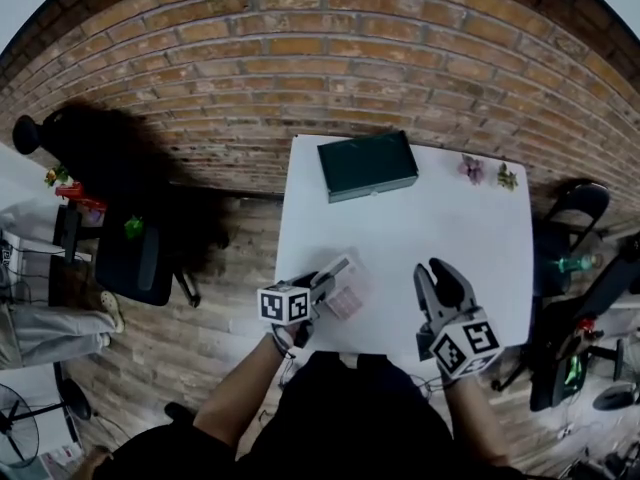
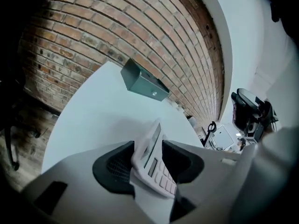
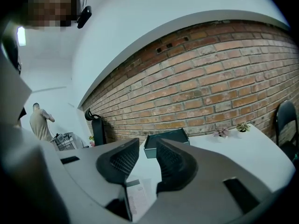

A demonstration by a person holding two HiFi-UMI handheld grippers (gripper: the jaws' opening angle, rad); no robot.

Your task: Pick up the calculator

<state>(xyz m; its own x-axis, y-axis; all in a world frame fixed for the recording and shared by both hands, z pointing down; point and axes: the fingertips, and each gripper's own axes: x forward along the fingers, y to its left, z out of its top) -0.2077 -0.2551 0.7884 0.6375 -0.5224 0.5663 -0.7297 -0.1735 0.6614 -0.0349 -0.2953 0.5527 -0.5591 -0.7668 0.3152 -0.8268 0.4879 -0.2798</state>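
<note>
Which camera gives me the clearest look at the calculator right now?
The left gripper view: the calculator fills the gap between the left gripper's pads, keys and display showing. The head view shows it small and blurred; the right gripper view catches only a corner.

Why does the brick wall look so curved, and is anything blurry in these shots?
Head view: the wide lens bows the brick wall into an arc. Left gripper view: the calculator, close to the lens, looks soft. Right gripper view: the wall arches again, and the picture's rim goes dark.
</note>
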